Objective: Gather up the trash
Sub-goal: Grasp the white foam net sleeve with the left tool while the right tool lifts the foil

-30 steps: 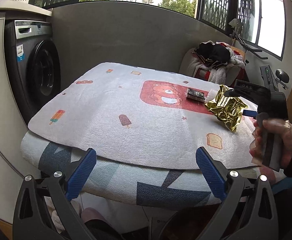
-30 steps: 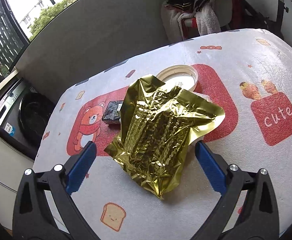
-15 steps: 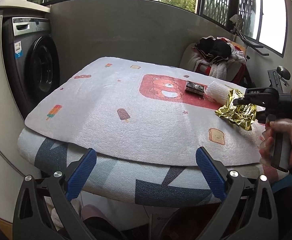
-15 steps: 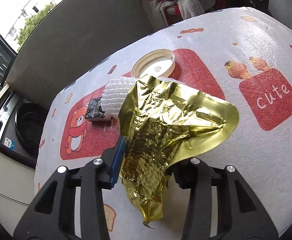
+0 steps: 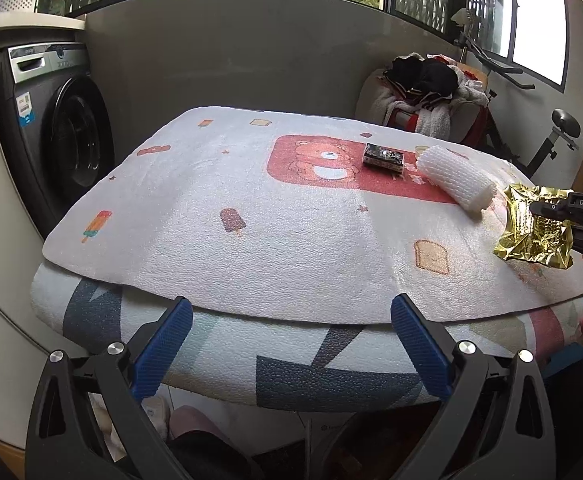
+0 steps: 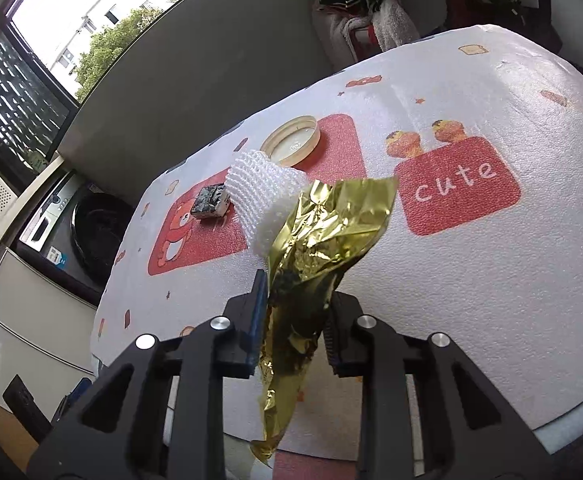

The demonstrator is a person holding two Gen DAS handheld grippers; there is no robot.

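Observation:
My right gripper [image 6: 293,312] is shut on a crumpled gold foil wrapper [image 6: 323,236] and holds it lifted off the white patterned mat [image 6: 471,280]. In the left wrist view the wrapper [image 5: 535,232] hangs at the right edge from the right gripper [image 5: 547,216]. A white foam net sleeve [image 5: 455,178] and a small dark packet [image 5: 383,157] lie on the mat's red bear patch. They also show in the right wrist view: the sleeve [image 6: 259,196], the packet [image 6: 210,201]. My left gripper [image 5: 291,344] is open and empty, below the mat's [image 5: 291,240] near edge.
A round lid [image 6: 291,146] lies on the mat beyond the sleeve. A washing machine [image 5: 63,136] stands to the left. A chair piled with clothes [image 5: 423,88] and an exercise bike [image 5: 551,140] stand behind the table. A wall closes the back.
My right gripper closed on the gold wrapper and lifted it toward the near right edge, uncovering the foam sleeve. My left gripper stayed open and drew back slightly.

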